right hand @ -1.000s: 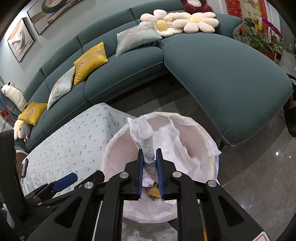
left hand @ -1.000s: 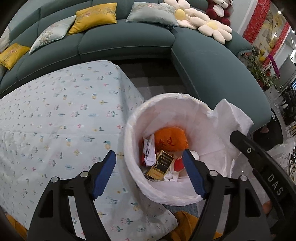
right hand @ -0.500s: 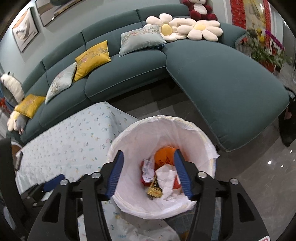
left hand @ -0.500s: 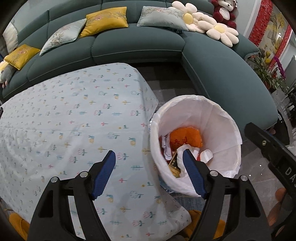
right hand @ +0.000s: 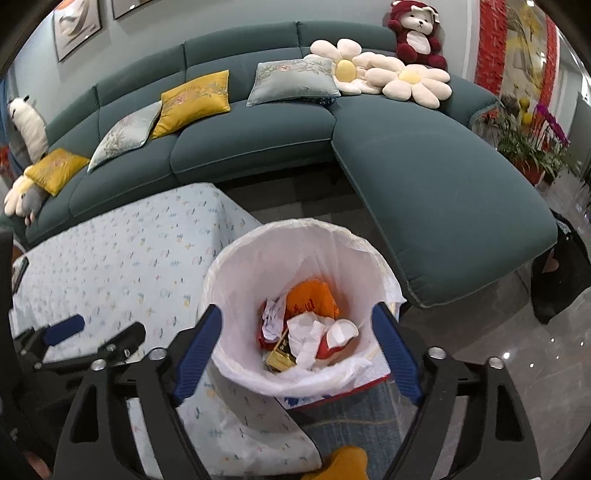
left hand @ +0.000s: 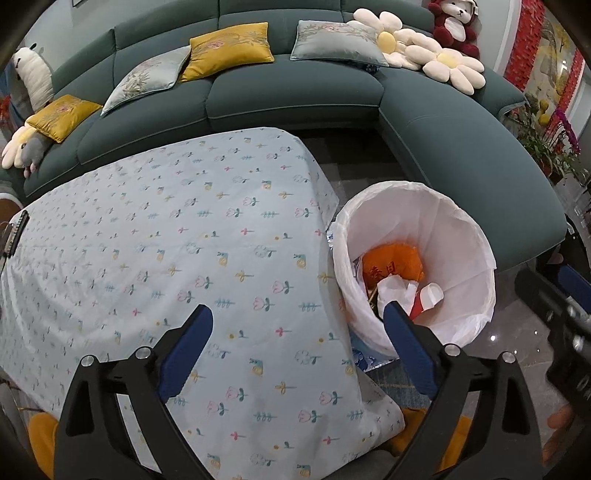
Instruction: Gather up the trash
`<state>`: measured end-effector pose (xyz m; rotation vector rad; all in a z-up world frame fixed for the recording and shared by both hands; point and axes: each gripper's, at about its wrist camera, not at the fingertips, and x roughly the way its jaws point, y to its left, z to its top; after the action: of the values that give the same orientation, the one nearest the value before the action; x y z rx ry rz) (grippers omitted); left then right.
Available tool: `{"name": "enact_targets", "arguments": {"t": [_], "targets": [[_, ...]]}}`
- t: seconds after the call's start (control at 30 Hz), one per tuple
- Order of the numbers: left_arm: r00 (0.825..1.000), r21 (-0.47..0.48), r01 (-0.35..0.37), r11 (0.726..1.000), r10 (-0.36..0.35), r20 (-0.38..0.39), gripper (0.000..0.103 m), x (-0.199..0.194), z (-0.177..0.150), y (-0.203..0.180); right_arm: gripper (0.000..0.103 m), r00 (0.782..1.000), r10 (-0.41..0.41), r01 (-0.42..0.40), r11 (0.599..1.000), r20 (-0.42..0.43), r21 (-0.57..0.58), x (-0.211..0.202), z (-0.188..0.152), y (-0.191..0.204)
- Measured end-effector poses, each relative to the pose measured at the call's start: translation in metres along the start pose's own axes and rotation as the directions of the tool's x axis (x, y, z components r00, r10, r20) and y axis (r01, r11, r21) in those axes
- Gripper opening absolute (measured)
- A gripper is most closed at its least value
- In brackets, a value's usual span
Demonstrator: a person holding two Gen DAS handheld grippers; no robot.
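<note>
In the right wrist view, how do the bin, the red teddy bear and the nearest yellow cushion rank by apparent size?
1. White-lined trash bin, much nearer the camera.
2. and 3. Yellow cushion and red teddy bear look about alike; I would not rank them.

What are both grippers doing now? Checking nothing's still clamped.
Left gripper: jaws opening, nothing between them.
Right gripper: jaws opening, empty, above the bin.

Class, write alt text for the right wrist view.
The right gripper, jaws opening and holding nothing, hangs over a white-lined trash bin containing an orange bag and crumpled paper. A floral tablecloth lies left, a teal sofa behind.
</note>
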<state>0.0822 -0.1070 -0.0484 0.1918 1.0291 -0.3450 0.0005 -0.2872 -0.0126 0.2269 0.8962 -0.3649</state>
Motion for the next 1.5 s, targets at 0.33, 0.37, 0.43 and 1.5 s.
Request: {"name": "enact_targets", "arguments": {"t": [0.33, 0.37, 0.43, 1.5], "targets": [[0.999, -0.004, -0.040, 0.999, 0.040, 0.011, 0.093, -0.009, -0.018, 0.003, 0.096, 1.000, -0.022, 0.022, 1.000, 0.012, -0.015, -0.008, -0.021, 0.004], [0.999, -0.007, -0.042, 0.999, 0.042, 0.011, 0.093, -0.009, -0.020, 0.003, 0.096, 1.000, -0.023, 0.023, 1.000, 0.014, -0.014, -0.008, -0.024, 0.004], [0.999, -0.008, -0.046, 0.999, 0.046, 0.005, 0.093, -0.008, -0.024, 0.003, 0.096, 1.000, -0.025, 0.025, 1.000, 0.010, -0.008, -0.007, -0.028, 0.004], [0.994, -0.006, -0.108, 0.994, 0.108, 0.022, 0.093, 0.000, -0.052, -0.006, 0.096, 0.999, -0.039, 0.040, 0.999, 0.033, -0.032, -0.006, -0.059, -0.009]]}}
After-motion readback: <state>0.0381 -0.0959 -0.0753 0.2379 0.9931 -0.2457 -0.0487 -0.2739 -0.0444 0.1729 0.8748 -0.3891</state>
